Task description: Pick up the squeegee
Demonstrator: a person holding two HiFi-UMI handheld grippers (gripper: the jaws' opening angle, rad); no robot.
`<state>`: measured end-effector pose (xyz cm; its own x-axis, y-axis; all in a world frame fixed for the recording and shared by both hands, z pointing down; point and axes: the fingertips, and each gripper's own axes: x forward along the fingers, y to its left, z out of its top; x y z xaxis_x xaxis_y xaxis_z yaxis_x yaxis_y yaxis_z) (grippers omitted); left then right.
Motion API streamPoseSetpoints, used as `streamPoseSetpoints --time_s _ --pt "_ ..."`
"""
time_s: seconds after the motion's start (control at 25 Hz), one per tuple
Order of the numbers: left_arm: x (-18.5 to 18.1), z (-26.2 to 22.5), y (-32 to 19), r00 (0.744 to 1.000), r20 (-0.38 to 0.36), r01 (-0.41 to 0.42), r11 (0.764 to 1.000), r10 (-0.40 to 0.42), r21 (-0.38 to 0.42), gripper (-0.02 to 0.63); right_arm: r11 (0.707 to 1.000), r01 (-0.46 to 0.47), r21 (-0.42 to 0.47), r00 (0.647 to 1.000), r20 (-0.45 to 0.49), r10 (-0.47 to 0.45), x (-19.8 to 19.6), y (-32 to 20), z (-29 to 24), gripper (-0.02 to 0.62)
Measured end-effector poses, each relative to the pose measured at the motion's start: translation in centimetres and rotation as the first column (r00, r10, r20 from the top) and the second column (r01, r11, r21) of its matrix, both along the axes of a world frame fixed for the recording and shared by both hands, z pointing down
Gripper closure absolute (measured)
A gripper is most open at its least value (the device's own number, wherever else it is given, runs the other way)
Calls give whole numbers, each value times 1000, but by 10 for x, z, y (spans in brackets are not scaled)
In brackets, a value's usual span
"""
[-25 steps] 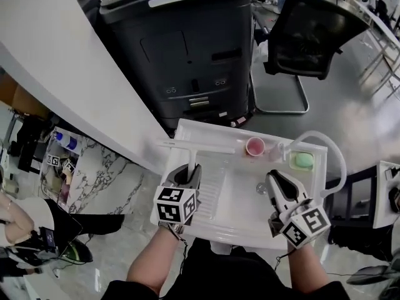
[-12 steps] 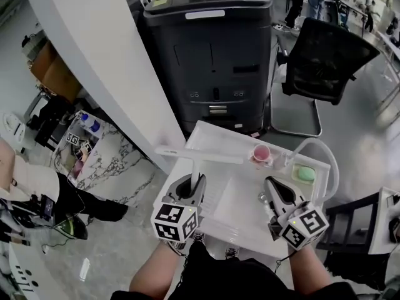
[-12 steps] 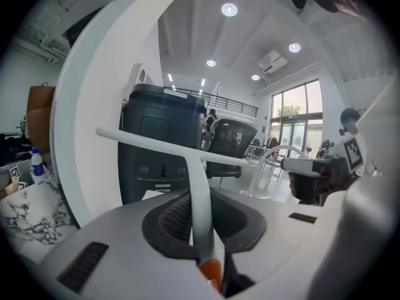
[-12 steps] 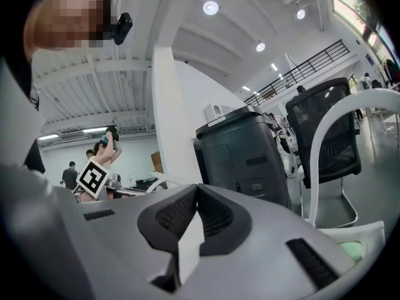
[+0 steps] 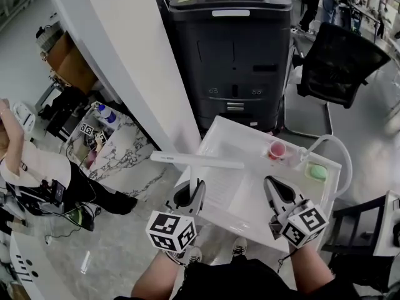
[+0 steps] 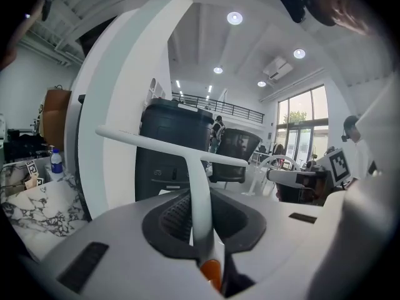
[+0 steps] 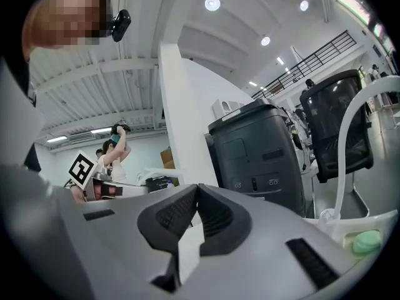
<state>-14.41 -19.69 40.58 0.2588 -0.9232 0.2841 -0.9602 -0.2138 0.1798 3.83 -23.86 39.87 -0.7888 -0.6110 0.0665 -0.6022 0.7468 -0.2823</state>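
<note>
Left gripper (image 5: 189,192) is clamped on the white squeegee (image 5: 197,160) by its handle. In the left gripper view the handle (image 6: 199,199) runs up between the two dark pads, which are pressed on it, and an orange bit shows at its base. The squeegee is held in the air with the handle pointing away from the person and the long blade crosswise at the far end. In the head view the blade crosses the left rim of the white sink basin (image 5: 212,130), touching nothing. Right gripper (image 5: 272,186) is closed and empty; in the right gripper view its pads (image 7: 195,189) meet at the tips with nothing between them. It hovers over the near right part of the basin. A pink cup (image 5: 277,150) and a green sponge (image 5: 318,172) sit at the basin's far right, beside a white curved tube (image 5: 334,145). A black cabinet (image 5: 240,49) and a black chair (image 5: 344,61) stand beyond.
</note>
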Motion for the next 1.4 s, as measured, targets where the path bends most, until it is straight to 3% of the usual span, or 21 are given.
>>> streamPoseSetpoints --time_s 0.32,0.64,1.08,1.24,1.4 --pt "-40 5 33 994 -11 -110 994 110 -13 545 993 -120 -10 993 2 120 -38 40 1 578" --pt "-65 6 77 958 -23 -286 958 286 10 545 955 -297 23 955 -19 298 -59 117 -4 578" --pt "-37 -4 148 886 -47 -460 886 462 51 545 881 -469 69 880 -50 472 -35 226 -21 578" --pt "-25 -12 164 883 -47 -464 884 467 61 545 874 -478 87 874 -46 483 -22 245 -30 578" --pt "-10 -16 179 899 -47 -432 899 436 71 545 884 -457 96 886 -44 462 -3 257 -33 578"
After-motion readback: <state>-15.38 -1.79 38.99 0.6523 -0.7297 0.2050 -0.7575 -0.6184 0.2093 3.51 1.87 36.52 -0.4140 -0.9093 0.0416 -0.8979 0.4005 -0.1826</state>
